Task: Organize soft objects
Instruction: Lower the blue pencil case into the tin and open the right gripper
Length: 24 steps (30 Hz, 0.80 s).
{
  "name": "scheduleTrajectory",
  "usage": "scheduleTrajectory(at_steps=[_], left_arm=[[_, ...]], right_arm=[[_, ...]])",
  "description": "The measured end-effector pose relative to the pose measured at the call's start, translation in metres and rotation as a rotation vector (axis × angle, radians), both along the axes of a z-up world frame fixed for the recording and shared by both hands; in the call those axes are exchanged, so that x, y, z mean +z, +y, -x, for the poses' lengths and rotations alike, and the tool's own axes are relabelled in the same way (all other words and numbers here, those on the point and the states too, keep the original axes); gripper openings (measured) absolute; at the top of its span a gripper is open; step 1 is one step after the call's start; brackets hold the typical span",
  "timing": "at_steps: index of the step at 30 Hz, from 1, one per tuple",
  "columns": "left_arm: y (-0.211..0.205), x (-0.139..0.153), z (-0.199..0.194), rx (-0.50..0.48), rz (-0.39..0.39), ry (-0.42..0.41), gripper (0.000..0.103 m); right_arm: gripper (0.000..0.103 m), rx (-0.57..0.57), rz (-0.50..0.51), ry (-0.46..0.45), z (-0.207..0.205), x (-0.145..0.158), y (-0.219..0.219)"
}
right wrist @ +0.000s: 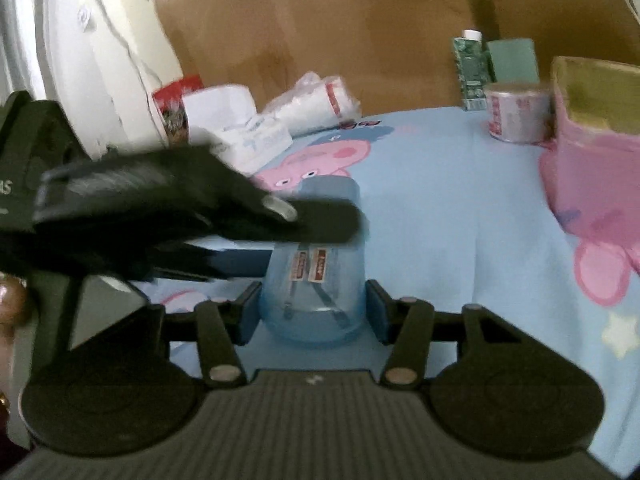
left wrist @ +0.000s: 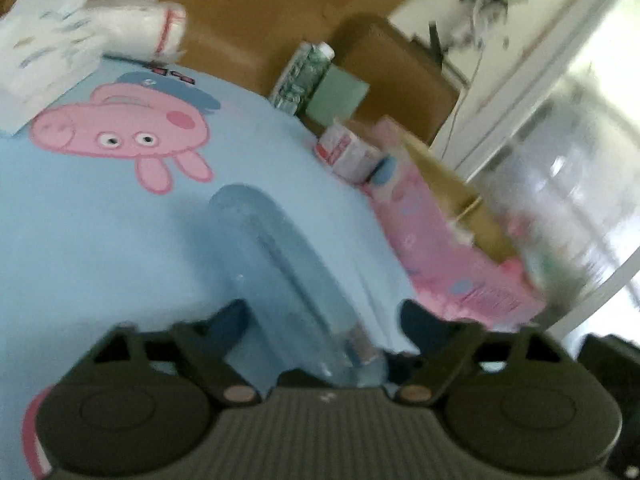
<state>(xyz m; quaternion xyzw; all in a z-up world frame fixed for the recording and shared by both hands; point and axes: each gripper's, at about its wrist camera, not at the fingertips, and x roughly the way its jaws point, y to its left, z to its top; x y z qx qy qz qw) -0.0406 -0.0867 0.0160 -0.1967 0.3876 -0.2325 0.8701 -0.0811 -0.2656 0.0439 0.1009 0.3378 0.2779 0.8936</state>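
Blue cup upside down on sheet, clamped by both tongs: right, left.

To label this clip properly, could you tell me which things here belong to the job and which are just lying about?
In the job: blue cup, held by right gripper, left gripper alongside; pink box, probably.
Lying about: tissue pack; bagged white bundle; green carton; round tin.
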Motion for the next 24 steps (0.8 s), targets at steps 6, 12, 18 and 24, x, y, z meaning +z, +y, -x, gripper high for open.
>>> scheduleTrajectory(at_steps=[6, 12, 18, 24], left_arm=[[-0.043, 0.037, -0.001, -0.067, -0.053, -0.089, 0.064], [-0.138, 0.085, -0.018, -0.215, -0.140, -0.242, 0.064], [-0.237, 0.080, -0.058, -0.317, -0.185, -0.271, 0.067], [-0.290, 0.065, -0.082, -0.181, -0.443, -0.258, 0.086]], right_arm=[[0.057, -0.083, -0.027, -0.143, 0.009, 0.018, -0.027], [0.057, -0.246, 0.004, -0.330, 0.014, 0.049, -0.080], [0.057, -0.441, 0.101, -0.366, -0.003, 0.051, -0.146], [0.061, -0.579, 0.207, -0.272, -0.047, 0.027, -0.181]])
